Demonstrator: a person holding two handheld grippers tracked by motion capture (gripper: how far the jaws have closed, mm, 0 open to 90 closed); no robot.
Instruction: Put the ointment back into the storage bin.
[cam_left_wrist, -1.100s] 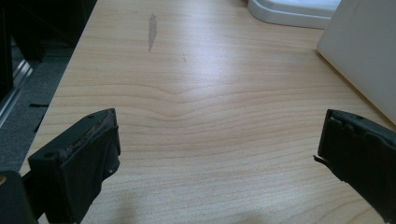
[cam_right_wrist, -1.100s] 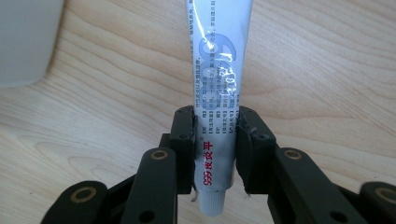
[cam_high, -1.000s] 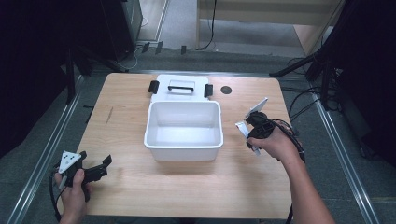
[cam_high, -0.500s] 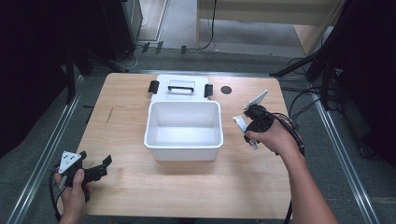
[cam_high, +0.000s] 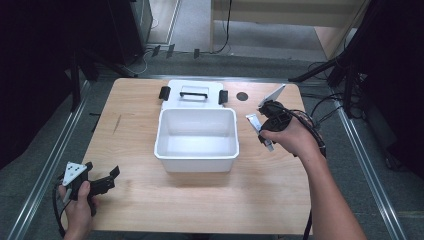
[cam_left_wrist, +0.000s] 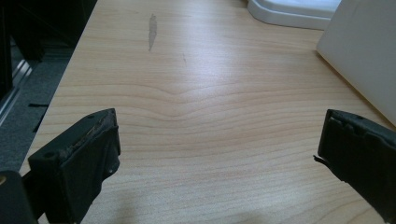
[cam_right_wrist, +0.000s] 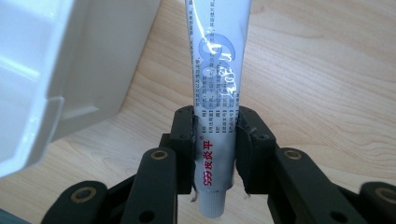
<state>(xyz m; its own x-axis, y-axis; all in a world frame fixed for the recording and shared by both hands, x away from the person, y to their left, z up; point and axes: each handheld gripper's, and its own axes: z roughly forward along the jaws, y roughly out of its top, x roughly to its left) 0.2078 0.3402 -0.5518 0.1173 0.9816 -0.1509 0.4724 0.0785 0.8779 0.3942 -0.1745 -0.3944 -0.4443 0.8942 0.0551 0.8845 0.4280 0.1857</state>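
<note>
A white ointment tube (cam_right_wrist: 215, 88) with red and blue print stands between the jaws of my right gripper (cam_right_wrist: 215, 126), which is shut on its lower part, cap toward the camera. In the high view that tube (cam_high: 253, 122) pokes out of the right gripper (cam_high: 267, 125), held above the table just right of the white bin (cam_high: 197, 156). The bin is open and looks empty. My left gripper (cam_high: 102, 181) rests at the table's front left corner. Its black fingers (cam_left_wrist: 81, 158) stand wide apart over bare wood, and it is open.
A white lid (cam_high: 192, 94) with a handle and two black clips lies flat behind the bin. A dark round hole (cam_high: 242, 96) marks the table at the back right. Cables trail off the right edge of the table (cam_high: 135, 205).
My right gripper has risen a little and shifted back toward the far side with the tube. The left gripper has stayed put.
</note>
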